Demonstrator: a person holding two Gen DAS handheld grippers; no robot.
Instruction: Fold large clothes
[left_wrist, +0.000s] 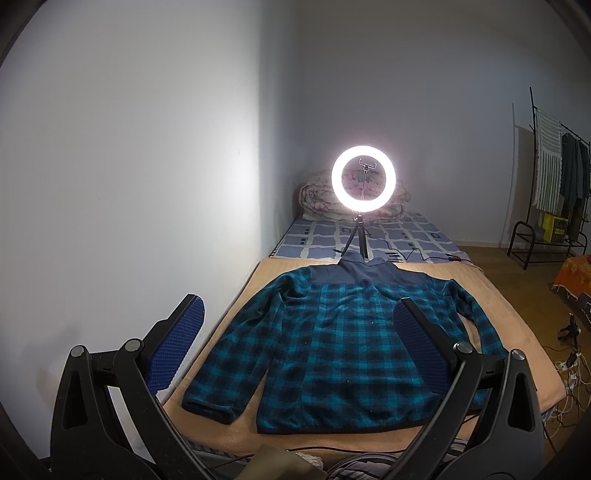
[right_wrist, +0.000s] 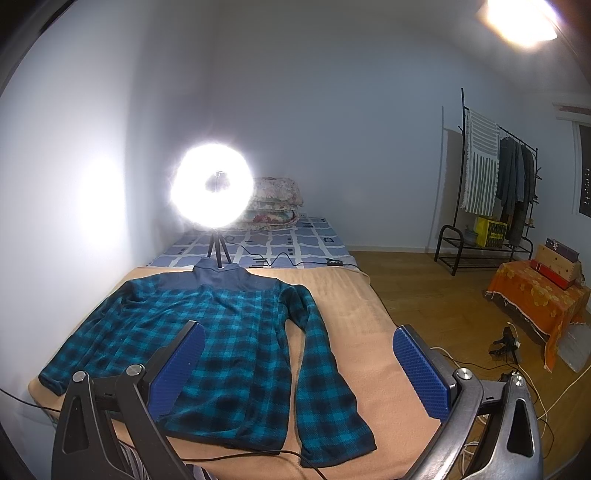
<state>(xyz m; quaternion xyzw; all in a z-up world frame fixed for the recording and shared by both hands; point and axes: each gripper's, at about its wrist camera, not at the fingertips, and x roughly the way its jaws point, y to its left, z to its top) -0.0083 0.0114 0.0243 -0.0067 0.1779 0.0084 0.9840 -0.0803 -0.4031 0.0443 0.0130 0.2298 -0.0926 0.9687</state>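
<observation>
Lying flat on the tan blanket (left_wrist: 517, 317) that covers the near end of the bed is one teal and black checked jacket (left_wrist: 332, 339), front down or up I cannot tell, its dark blue collar toward the far end and both sleeves spread out and down at its sides. Two grippers hang above the near edge. The left gripper (left_wrist: 299, 343) has its jaws spread wide with nothing between the two blue pads; the right gripper (right_wrist: 299, 365) is likewise wide apart and holds nothing. One lit ring light (left_wrist: 364, 178) stands on a small tripod just beyond the collar, on the blue checked sheet (left_wrist: 417, 236). One folded quilt (right_wrist: 275, 203) sits against the far wall. One clothes rack (right_wrist: 491, 192) stands on the floor to the right.
</observation>
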